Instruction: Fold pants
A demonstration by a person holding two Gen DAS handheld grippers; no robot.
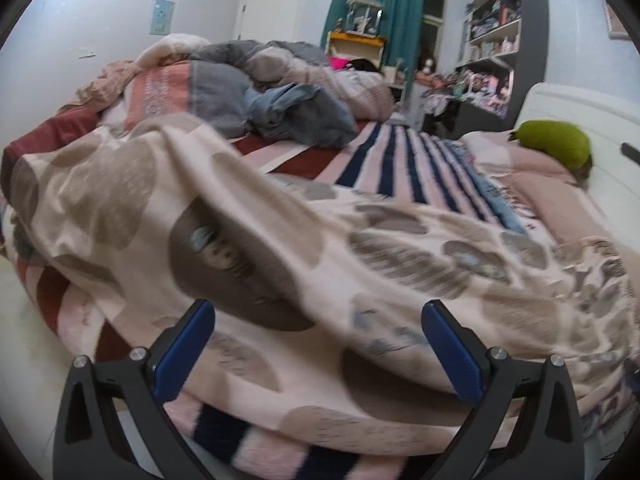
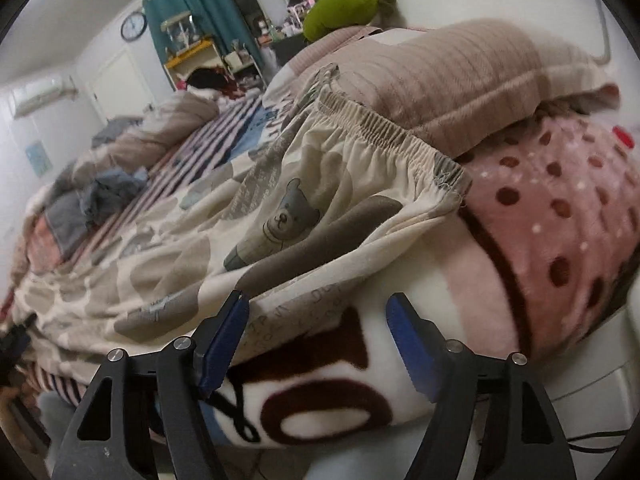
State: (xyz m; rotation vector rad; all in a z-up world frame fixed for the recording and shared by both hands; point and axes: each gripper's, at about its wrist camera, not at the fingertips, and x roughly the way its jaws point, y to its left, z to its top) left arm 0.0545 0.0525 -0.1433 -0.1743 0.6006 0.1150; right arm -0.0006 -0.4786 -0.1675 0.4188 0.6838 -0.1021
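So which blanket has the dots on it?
The pink blanket by the right gripper has dark and white dots. The white blanket under the fingers has big brown letters.

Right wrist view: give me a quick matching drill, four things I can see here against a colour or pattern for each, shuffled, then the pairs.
Things:
1. pants
2. plush toy
3. curtain
4. blanket

Colour or pattern:
A. teal
B. pink with dark red dots
C. cream with a grey bear print
D. lime green

Pairs: 1-C, 2-D, 3-A, 4-B.

Both the right gripper and the left gripper are open, with the pants lying just ahead of each.
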